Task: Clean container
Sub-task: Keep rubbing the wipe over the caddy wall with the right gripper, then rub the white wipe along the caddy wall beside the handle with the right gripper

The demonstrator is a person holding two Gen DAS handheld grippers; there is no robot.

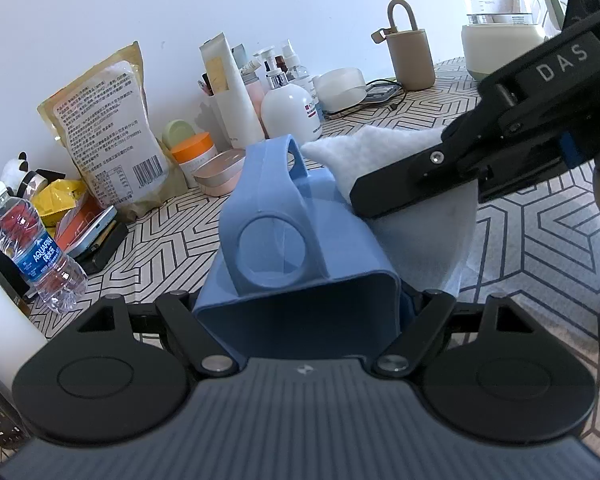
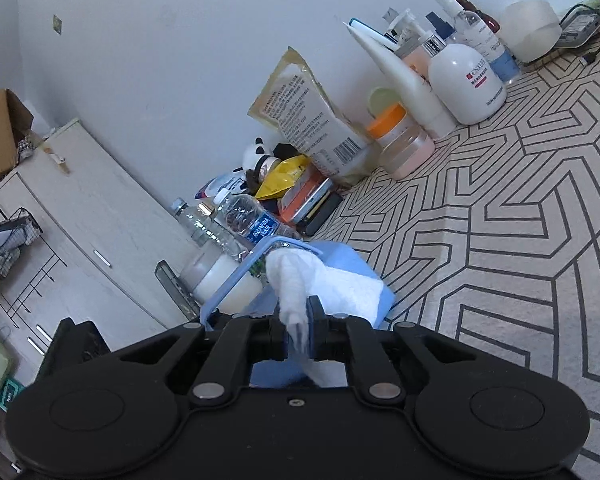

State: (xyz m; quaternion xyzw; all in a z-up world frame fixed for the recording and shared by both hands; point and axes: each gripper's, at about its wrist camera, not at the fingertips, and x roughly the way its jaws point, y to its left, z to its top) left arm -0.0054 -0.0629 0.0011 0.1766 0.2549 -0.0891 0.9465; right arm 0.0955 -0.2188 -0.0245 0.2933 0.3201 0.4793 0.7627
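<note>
A blue plastic container (image 1: pixel 284 216) lies tilted above the patterned table, its base clamped between the fingers of my left gripper (image 1: pixel 300 308), which is shut on it. Its open end faces away, toward the wall. My right gripper (image 1: pixel 364 196) reaches in from the right, over the container's far end, with a white cloth (image 1: pixel 364 152) pinched in its jaws. In the right wrist view, the right gripper (image 2: pixel 298 328) is shut on the white cloth (image 2: pixel 332 284), which drapes over the blue container (image 2: pixel 340 256) and its rim.
Along the wall stand a printed food bag (image 1: pixel 112 128), a white lotion bottle (image 1: pixel 288 108), jars, a beige cup (image 1: pixel 410 56) and a glass kettle (image 1: pixel 500 12). A water bottle (image 1: pixel 36 252) stands at the left. A pale cabinet (image 2: pixel 80 220) lies beyond the table edge.
</note>
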